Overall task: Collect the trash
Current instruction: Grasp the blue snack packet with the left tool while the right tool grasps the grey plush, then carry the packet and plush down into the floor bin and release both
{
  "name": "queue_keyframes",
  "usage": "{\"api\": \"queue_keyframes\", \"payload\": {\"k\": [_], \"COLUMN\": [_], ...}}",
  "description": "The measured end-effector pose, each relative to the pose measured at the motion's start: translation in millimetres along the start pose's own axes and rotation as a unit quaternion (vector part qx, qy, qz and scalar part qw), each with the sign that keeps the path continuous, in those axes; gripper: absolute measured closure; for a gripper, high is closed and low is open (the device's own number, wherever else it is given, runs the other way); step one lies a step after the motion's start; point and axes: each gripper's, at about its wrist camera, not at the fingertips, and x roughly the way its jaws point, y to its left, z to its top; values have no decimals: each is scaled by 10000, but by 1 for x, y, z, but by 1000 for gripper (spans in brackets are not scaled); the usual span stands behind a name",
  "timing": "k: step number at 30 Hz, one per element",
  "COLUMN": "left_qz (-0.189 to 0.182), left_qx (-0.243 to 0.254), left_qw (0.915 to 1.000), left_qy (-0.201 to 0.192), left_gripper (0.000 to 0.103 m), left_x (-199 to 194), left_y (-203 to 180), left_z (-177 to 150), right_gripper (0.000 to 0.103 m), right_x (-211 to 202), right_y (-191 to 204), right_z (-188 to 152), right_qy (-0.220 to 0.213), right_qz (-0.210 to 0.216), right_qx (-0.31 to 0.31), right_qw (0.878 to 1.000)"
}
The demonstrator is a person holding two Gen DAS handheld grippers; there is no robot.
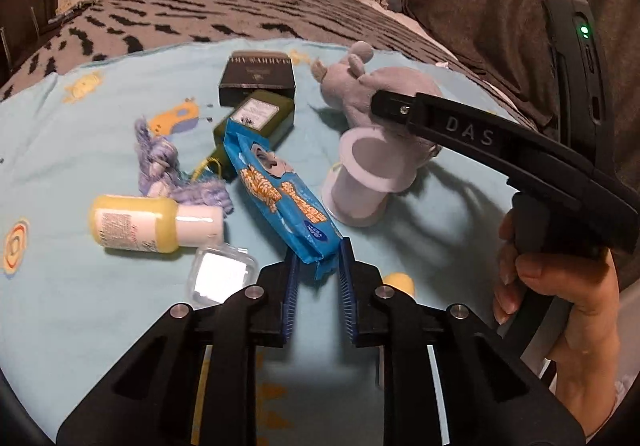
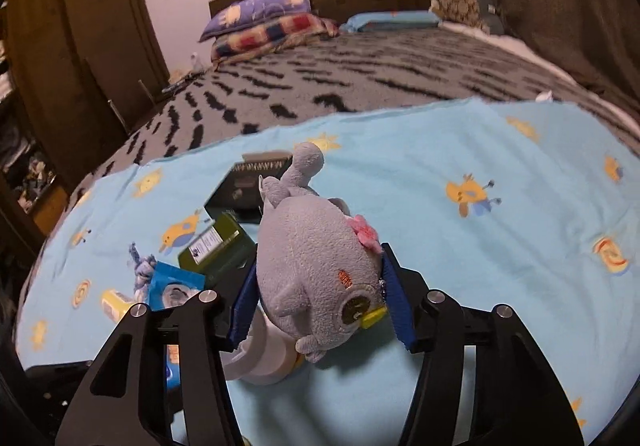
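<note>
A blue snack wrapper lies on the light blue cloth; its near end sits between the blue pads of my left gripper, whose jaws are slightly apart around it. My right gripper is shut on a grey plush toy and holds it above a white cup. In the left wrist view the right gripper's black body reaches over the plush and the cup. The wrapper also shows in the right wrist view.
On the cloth lie a yellow bottle, a clear plastic case, blue yarn, a green bottle and a black box. Beyond are the patterned blanket, pillows and a wardrobe.
</note>
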Motion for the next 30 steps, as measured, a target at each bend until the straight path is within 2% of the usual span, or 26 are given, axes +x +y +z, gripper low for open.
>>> {"api": "queue_keyframes", "payload": {"k": [7,13,23,30], "left_qz": [63,118,86,-63], "left_qx": [80,371,521,729], "left_qw": [9989,9963,9929,9927], "left_qy": [-447,-760,-1066,-956], "left_gripper": [87,87,87,87], "left_x": [-50,-104,-187,-209], "left_y": [-7,-26,-38,-54], "left_z": [2,-18,-90,-149], "right_gripper": [47,46,46,46], "right_x": [-64,-133,-244,-276], "right_y": [6,24,46,52], "right_z": [12,0,-76,-136], "right_qy": [-475,-712,-960,-782], "right_qz": [-159,-119,-58,-88], "right_qx": [-139,-292,-377,-456], "right_qw": [9986,9970,9946,9959]}}
